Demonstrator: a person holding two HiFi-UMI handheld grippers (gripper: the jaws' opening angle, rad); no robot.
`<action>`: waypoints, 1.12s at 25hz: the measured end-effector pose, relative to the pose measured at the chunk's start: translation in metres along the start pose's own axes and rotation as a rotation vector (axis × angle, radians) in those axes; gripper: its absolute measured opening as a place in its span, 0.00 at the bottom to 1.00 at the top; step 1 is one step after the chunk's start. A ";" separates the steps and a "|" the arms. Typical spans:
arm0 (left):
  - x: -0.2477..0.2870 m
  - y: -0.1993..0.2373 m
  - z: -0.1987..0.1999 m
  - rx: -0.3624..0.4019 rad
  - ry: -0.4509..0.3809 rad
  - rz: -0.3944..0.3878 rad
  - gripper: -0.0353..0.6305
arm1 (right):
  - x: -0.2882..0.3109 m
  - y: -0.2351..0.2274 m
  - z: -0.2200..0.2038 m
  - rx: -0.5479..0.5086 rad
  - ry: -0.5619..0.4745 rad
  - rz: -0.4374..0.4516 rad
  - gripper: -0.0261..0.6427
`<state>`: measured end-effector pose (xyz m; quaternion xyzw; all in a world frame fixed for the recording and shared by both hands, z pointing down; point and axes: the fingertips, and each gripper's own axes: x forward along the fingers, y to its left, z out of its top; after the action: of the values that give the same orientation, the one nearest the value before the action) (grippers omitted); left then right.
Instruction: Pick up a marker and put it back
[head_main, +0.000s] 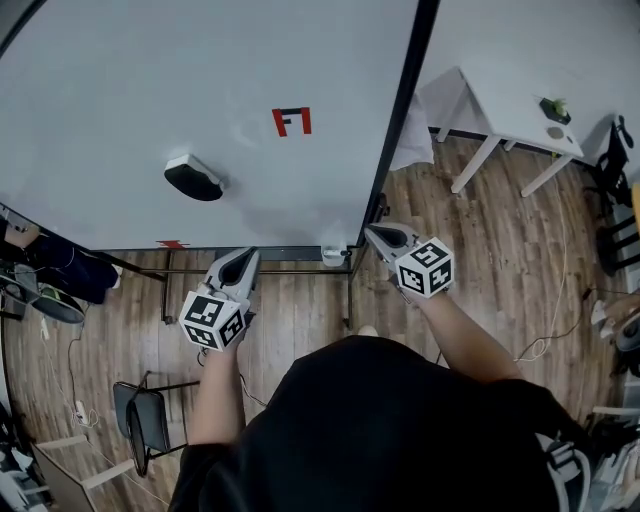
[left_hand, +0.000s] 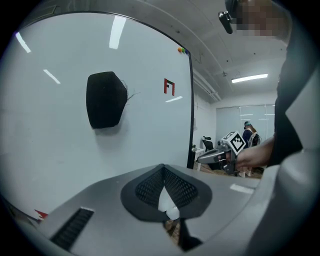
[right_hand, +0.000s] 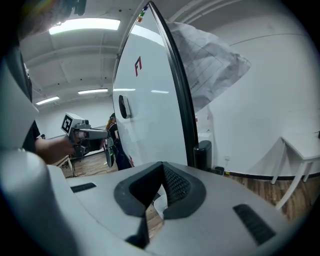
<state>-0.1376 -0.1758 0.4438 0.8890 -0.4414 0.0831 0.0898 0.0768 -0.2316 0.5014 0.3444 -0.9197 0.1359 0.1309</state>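
Observation:
A large whiteboard (head_main: 200, 80) fills the upper left of the head view. It carries a black eraser (head_main: 193, 178) and a red drawn mark (head_main: 291, 121). A small red thing, perhaps a marker (head_main: 172, 243), lies on the ledge along the board's lower edge. A short cup-like holder (head_main: 333, 255) sits at the right end of that ledge. My left gripper (head_main: 247, 255) is just below the ledge, shut and empty, pointing at the board. My right gripper (head_main: 372, 232) is near the board's lower right corner, also shut and empty. No marker is in either gripper.
The board's black frame post (head_main: 405, 110) has a white cloth (head_main: 412, 135) hanging beside it. A white table (head_main: 500, 115) stands at the right. A black chair (head_main: 150, 420) and cables are on the wooden floor at the lower left. A person (left_hand: 248, 131) stands far back.

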 end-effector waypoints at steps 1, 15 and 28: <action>0.002 -0.002 0.000 -0.001 0.002 0.004 0.07 | 0.001 -0.001 -0.003 -0.001 0.003 0.009 0.03; 0.011 -0.004 -0.012 -0.022 0.031 0.032 0.07 | 0.029 -0.006 -0.043 -0.036 0.044 0.081 0.07; 0.010 0.006 -0.028 -0.042 0.067 0.031 0.07 | 0.053 -0.005 -0.097 -0.019 0.128 0.113 0.21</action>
<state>-0.1382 -0.1802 0.4741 0.8765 -0.4536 0.1049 0.1220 0.0552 -0.2339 0.6097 0.2811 -0.9286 0.1563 0.1848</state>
